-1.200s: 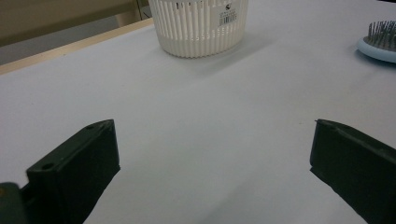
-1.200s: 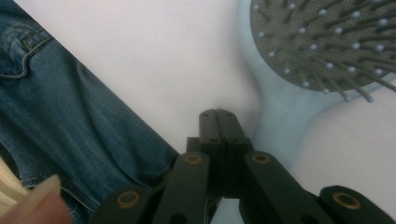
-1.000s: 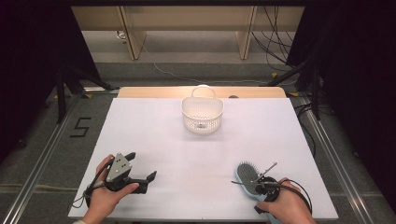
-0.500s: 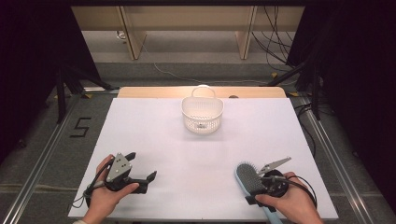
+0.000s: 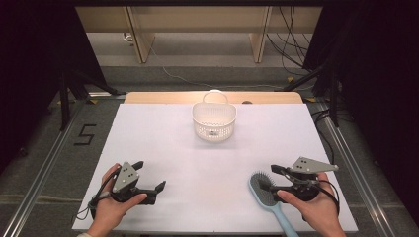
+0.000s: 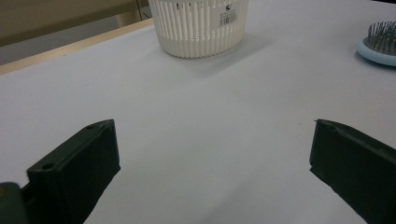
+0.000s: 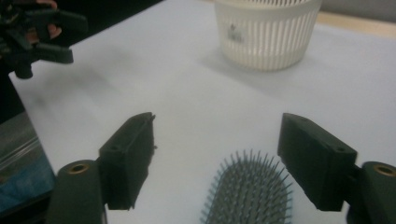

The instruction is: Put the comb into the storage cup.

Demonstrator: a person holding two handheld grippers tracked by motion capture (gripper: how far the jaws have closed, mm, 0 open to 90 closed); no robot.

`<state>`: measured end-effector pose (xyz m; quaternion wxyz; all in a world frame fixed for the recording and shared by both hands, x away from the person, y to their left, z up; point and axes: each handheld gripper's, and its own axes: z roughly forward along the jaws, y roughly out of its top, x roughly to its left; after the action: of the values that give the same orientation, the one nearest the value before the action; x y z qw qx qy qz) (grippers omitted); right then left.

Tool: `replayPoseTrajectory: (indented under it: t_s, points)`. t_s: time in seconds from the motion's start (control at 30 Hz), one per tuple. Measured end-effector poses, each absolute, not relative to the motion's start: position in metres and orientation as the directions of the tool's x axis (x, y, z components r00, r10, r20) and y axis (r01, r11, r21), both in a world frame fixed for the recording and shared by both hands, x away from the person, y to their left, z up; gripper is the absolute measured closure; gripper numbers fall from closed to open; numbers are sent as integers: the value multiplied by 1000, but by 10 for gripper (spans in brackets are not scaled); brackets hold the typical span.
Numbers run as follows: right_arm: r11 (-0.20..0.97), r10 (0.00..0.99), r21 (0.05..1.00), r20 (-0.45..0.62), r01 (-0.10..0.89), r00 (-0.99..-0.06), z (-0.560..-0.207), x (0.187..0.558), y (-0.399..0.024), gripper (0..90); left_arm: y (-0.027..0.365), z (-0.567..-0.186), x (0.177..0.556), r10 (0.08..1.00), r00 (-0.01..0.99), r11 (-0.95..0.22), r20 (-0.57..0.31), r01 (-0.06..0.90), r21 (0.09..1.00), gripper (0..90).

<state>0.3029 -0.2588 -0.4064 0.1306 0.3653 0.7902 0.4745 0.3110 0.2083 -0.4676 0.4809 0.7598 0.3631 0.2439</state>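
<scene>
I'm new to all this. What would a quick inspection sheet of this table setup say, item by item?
Surface: white table top, flat, wooden strip at its far edge.
Job's things: hairbrush, blue handle, bristles up, lying near the right gripper; white slatted basket upright at the far middle.
Clutter: nothing seen.
Grippers: left gripper open, nothing between its jaws; right gripper jaws have just been opening, above the hairbrush's head, not pressing on it.
Cables: one cable loops from the right gripper; more lie on the floor beyond.
Surroundings: grey floor, a "5" mark, dark curtains.

A white slatted basket (image 5: 214,121) with a handle stands at the white table's (image 5: 163,143) far edge
</scene>
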Motion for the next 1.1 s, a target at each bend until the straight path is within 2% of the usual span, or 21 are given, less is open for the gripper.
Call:
replayPoseTrajectory:
  t_s: [0.17, 0.37, 0.6, 0.8, 0.9, 1.1]
  points:
    - [238, 729, 891, 100, 388, -677, -404, 303, -263, 185, 208, -467, 311, 786, 618, -275, 23, 315, 908, 10]
    - [199, 766, 921, 68, 336, -640, -401, 304, -269, 154, 208, -468, 311, 786, 617, -274, 22, 317, 908, 10]
    - [194, 796, 928, 42, 319, -604, -399, 305, -274, 103, 208, -468, 312, 786, 617, -273, 22, 316, 908, 10]
    - [243, 795, 907, 18, 345, -607, -397, 306, -275, 61, 208, -468, 311, 786, 618, -276, 23, 316, 908, 10]
    - [305, 796, 873, -14, 380, -606, -396, 307, -274, 41, 208, -468, 312, 787, 617, -276, 24, 316, 908, 10]
    - [351, 796, 828, -19, 437, -605, -399, 308, -274, 29, 207, -468, 312, 785, 619, -278, 24, 317, 907, 10]
